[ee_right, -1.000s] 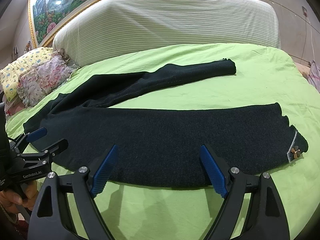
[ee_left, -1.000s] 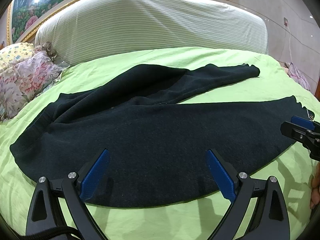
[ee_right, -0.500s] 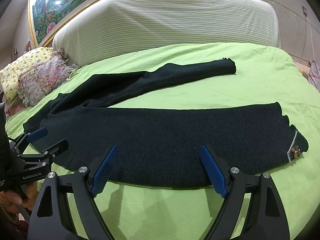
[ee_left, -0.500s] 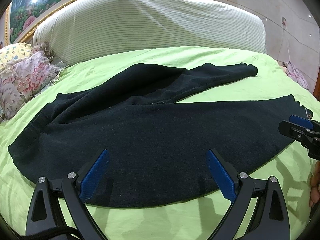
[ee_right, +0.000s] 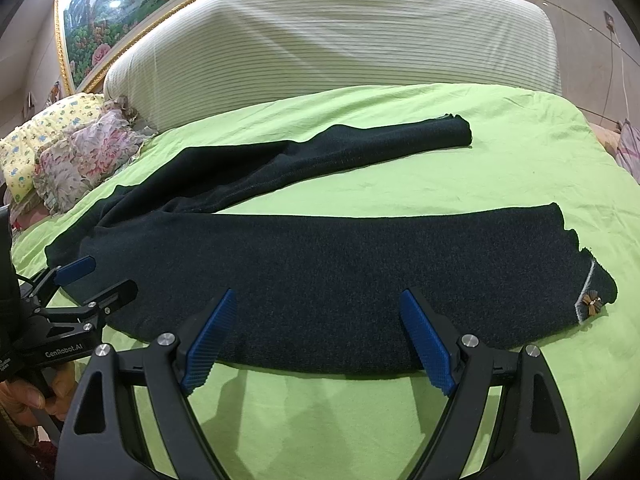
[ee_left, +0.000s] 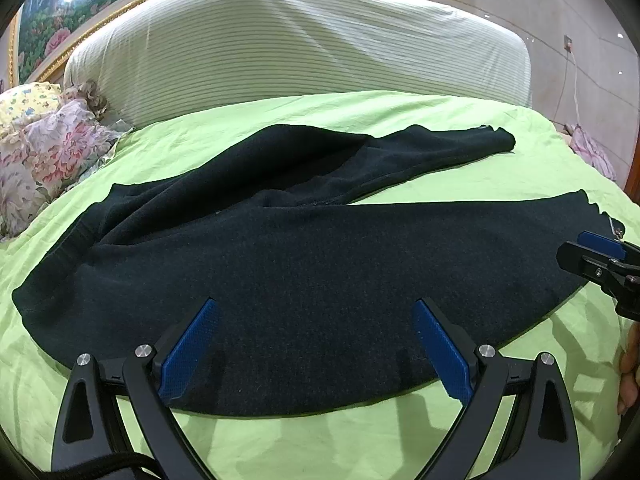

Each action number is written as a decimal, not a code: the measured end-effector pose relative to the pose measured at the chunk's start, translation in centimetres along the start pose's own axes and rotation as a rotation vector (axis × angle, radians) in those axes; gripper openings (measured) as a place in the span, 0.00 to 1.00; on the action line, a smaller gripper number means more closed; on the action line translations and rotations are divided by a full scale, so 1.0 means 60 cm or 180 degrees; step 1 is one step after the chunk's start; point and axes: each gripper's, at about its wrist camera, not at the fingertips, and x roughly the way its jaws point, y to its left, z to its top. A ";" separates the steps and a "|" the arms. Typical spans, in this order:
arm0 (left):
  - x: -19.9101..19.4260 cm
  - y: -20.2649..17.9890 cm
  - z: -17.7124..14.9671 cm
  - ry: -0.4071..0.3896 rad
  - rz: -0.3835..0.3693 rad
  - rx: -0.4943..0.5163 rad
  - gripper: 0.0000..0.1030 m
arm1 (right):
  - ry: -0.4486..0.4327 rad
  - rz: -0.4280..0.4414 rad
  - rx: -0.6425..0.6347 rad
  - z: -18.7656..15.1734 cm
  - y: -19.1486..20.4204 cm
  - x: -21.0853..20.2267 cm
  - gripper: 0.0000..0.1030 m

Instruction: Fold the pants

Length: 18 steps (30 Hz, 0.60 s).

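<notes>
Left wrist view: your left hand-held gripper [ee_left: 314,350] and right hand-held gripper [ee_right: 320,342] gape empty; pants [ee_left: 320,264] sprawl toward 12 o'clock on bed [ee_left: 360,440]. Pinching one layer risks a skewed fold.

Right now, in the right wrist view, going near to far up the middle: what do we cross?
Right claw → near pant leg → bare green sheet → far pant leg → striped headboard cover → gold-framed painting.
</notes>
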 end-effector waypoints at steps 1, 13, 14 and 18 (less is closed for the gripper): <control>-0.001 0.000 0.000 -0.0005 -0.0007 0.0011 0.95 | -0.0003 -0.0005 0.0005 0.001 0.000 0.000 0.82; -0.002 0.015 0.040 -0.0010 -0.0150 0.0090 0.95 | -0.0078 0.0249 0.0336 0.037 -0.029 -0.007 0.82; 0.000 0.015 0.045 0.0000 -0.0179 0.0092 0.95 | -0.0072 0.0258 0.0348 0.043 -0.031 -0.004 0.82; 0.018 0.016 0.071 0.0099 -0.0388 0.0136 0.95 | -0.0040 0.0292 0.0379 0.075 -0.040 0.004 0.82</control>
